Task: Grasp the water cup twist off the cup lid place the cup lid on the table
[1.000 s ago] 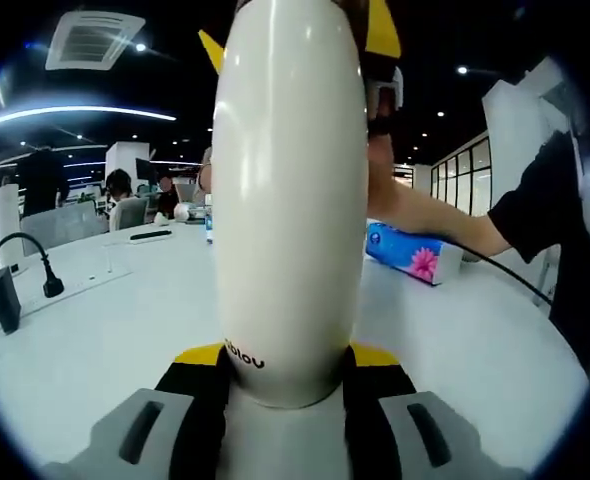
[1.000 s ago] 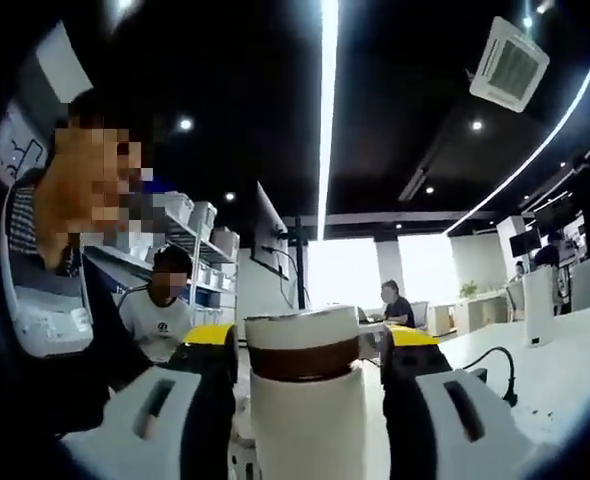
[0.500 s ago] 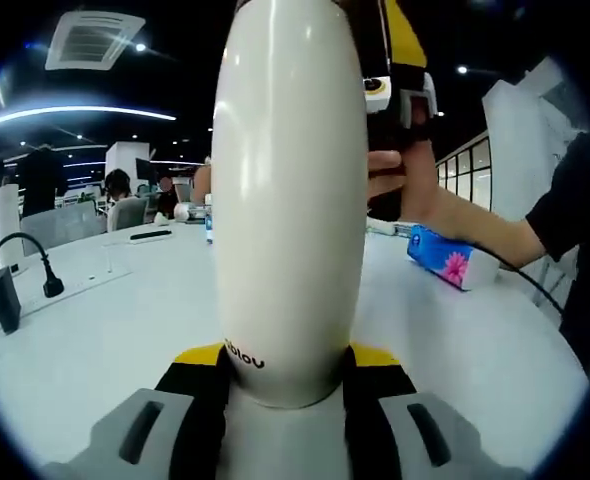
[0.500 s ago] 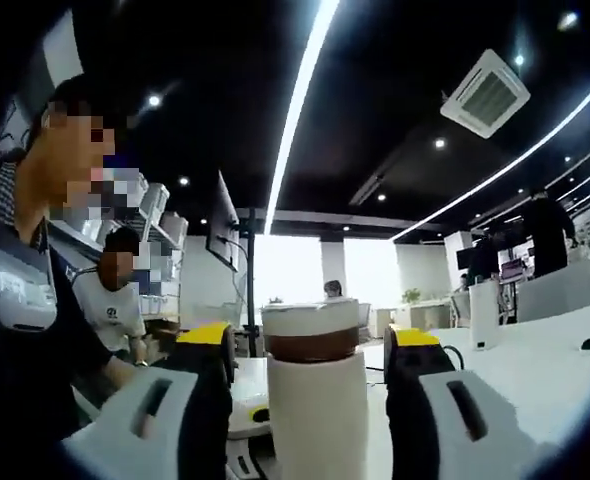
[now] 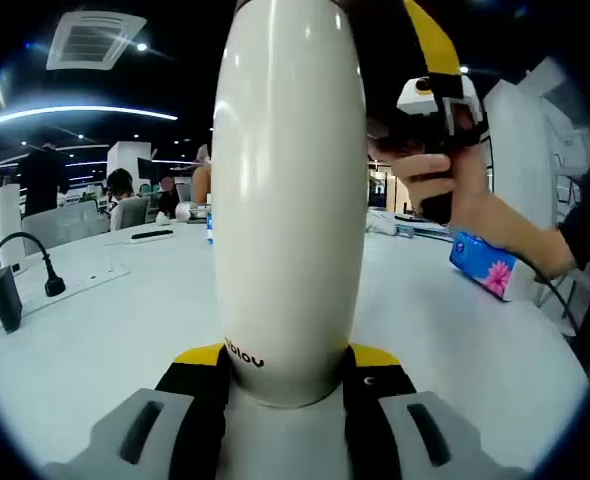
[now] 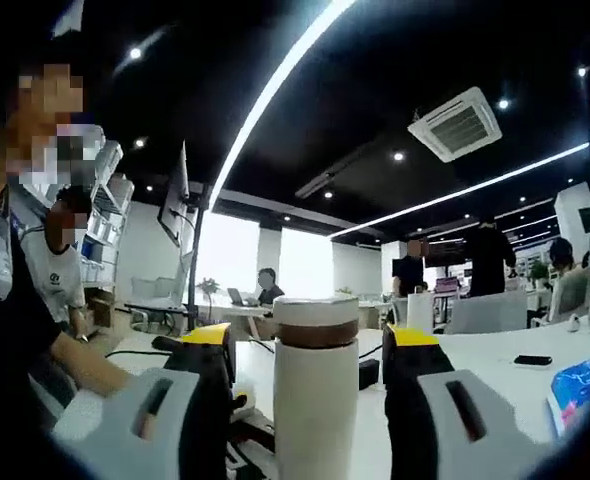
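Observation:
A tall white water cup [image 5: 290,200] stands upright between my left gripper's [image 5: 288,360] yellow-tipped jaws, which are shut on its lower body. In the right gripper view the cup's top shows a white lid [image 6: 316,311] over a brown band. My right gripper [image 6: 310,340] is open, its jaws standing either side of the lid with a gap on each side. In the left gripper view a hand holds that right gripper [image 5: 430,60] up to the right of the cup, angled toward its top, which is cut off by the view's edge.
The white table [image 5: 105,330] carries a blue tissue pack [image 5: 485,265], a black cable with plug [image 5: 50,285] and a small dark box [image 5: 3,298]. A phone [image 6: 532,360] lies on the far side. People sit at desks behind.
The right gripper and its hand have swung rightward around the cup's top, and the lid looks a little narrower between its jaws. The tissue pack has shifted right. The left gripper has stayed still.

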Motion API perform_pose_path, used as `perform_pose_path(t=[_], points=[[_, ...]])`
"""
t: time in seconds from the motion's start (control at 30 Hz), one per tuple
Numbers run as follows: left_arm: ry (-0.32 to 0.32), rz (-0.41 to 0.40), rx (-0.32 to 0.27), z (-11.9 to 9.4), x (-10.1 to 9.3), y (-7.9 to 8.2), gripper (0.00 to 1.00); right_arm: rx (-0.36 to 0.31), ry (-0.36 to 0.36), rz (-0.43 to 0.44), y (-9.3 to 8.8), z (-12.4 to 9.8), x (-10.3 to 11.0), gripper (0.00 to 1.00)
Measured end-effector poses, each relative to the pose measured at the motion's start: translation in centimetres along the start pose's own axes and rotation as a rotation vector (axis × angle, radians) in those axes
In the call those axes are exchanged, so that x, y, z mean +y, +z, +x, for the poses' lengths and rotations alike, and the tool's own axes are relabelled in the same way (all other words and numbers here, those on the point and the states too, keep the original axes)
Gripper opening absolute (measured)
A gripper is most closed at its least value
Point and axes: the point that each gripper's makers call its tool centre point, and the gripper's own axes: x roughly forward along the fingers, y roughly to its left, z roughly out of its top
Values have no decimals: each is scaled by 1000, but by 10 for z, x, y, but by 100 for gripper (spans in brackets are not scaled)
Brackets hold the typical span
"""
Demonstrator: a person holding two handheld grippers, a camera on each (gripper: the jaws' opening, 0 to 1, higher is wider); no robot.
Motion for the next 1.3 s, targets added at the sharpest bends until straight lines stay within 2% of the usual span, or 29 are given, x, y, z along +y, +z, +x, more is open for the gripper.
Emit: perform_pose_path(t=[0.17, 0.27, 0.3, 0.47, 0.57, 0.63, 0.77, 0.9, 1.1, 1.3], points=[[0, 0, 0, 0, 0, 0, 47, 7, -89, -22, 2, 0, -4, 59], [0, 0, 1, 0, -1, 0, 47, 31, -184, -26, 0, -2, -14, 55], [0, 0, 1, 0, -1, 0, 47, 60, -219, -24, -3, -4, -18, 52], [-1, -1, 1, 0, -1, 0, 47, 23, -210, -7, 8, 2, -2, 53], [0, -1, 1, 1, -1, 0, 47, 32, -222, -36, 9, 9, 6, 56], [0, -1, 1, 1, -1, -1, 47, 75, -273, -97, 6, 10, 2, 59], [2, -1, 1, 1, 0, -1, 47, 100, -316, -104, 2, 16, 0, 62], [1, -2, 1, 1, 0, -1, 47, 90, -314, -109, 2, 23, 0, 61], [1, -2, 1, 2, 1, -1, 47, 78, -330, -99, 3, 28, -7, 57], [1, -2, 1, 2, 2, 0, 47, 76, -323, -72, -1, 32, -13, 47]])
